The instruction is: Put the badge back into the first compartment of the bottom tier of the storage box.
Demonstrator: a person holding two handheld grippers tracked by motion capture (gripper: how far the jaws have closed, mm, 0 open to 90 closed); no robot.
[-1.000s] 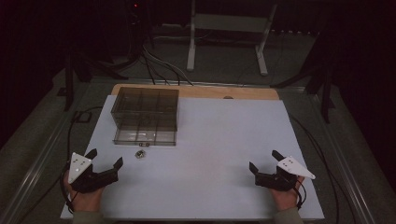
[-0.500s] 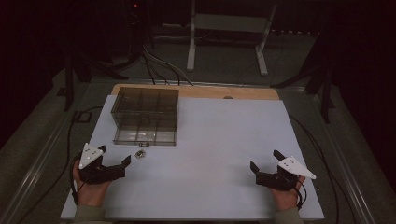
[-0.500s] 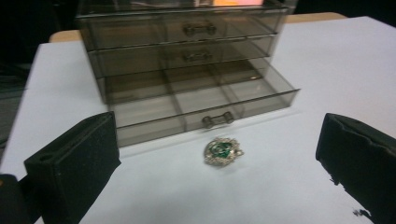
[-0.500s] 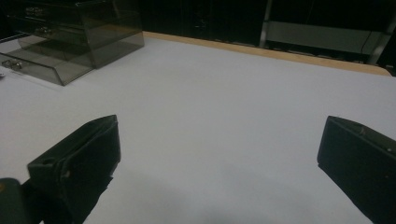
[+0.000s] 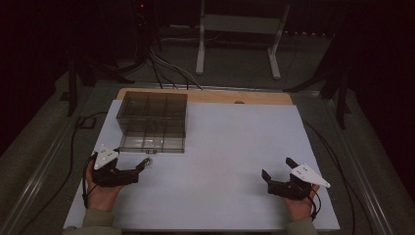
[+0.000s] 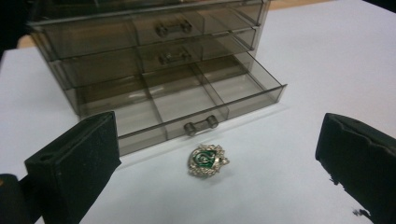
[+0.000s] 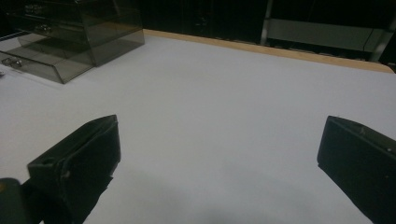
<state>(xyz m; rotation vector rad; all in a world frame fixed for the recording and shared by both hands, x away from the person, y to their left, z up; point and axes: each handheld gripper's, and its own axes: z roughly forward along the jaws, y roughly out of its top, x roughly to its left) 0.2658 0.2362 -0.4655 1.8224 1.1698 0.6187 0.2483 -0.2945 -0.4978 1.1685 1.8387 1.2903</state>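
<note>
Near the front-left of the white worktop (image 5: 235,147): left gripper (image 5: 138,170), released, jaws wide apart, aimed at a small gold-rimmed brooch with a green centre (image 6: 208,160). Lying flat on the bare white surface, just in front of the pulled-out bottom drawer of a smoky transparent plastic three-drawer organiser (image 6: 154,65), not touching it, between the two jaws as seen from the left gripper view but beyond their tips.

From the left gripper view: green enamel and a pale studded rim, the drawer's three compartments, small bar handles on each drawer front. From the high view: merely a pale speck (image 5: 148,160) close to the organiser (image 5: 152,121), detail too small to tell. From the right gripper view: organiser (image 7: 70,37) far off at upper left, brooch cut off at the frame edge.

At the front-right: right gripper (image 5: 280,174), also released, jaws spread, holding nothing, well apart from the organiser and over bare worktop (image 7: 233,116).

Open room across the whole middle and right of the worktop; wooden edge strip (image 5: 215,95) along the far side; organiser near the far-left corner. Beyond the far edge, dark floor with cables and a pale metal stand (image 5: 240,29), hard to make out.
</note>
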